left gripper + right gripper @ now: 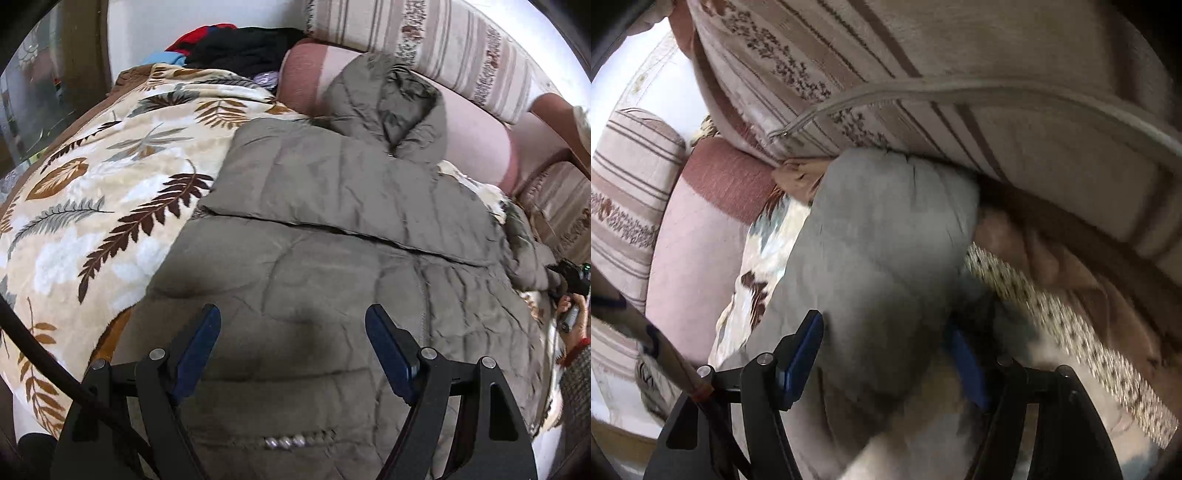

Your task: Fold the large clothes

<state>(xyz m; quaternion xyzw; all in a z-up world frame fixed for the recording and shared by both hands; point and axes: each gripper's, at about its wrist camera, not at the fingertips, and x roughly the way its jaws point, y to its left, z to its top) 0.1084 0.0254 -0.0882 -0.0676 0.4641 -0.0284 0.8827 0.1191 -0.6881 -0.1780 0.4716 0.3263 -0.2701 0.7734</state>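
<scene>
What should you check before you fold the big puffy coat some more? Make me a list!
1. Coat lies on the bed: ok. The olive puffer jacket is spread on the leaf-print blanket.
2. One sleeve folded in: ok. A sleeve panel lies across the jacket's body.
3. Left gripper free: ok. Its jaws stand wide above the jacket, holding nothing.
4. Right gripper around the other sleeve: ok. The sleeve passes between its fingers.
5. Right grip firm: cannot tell. The picture is blurred and one finger is half hidden by fabric.
6. Room to swing the sleeve: not ok. The striped cushion presses close above the sleeve end.
</scene>
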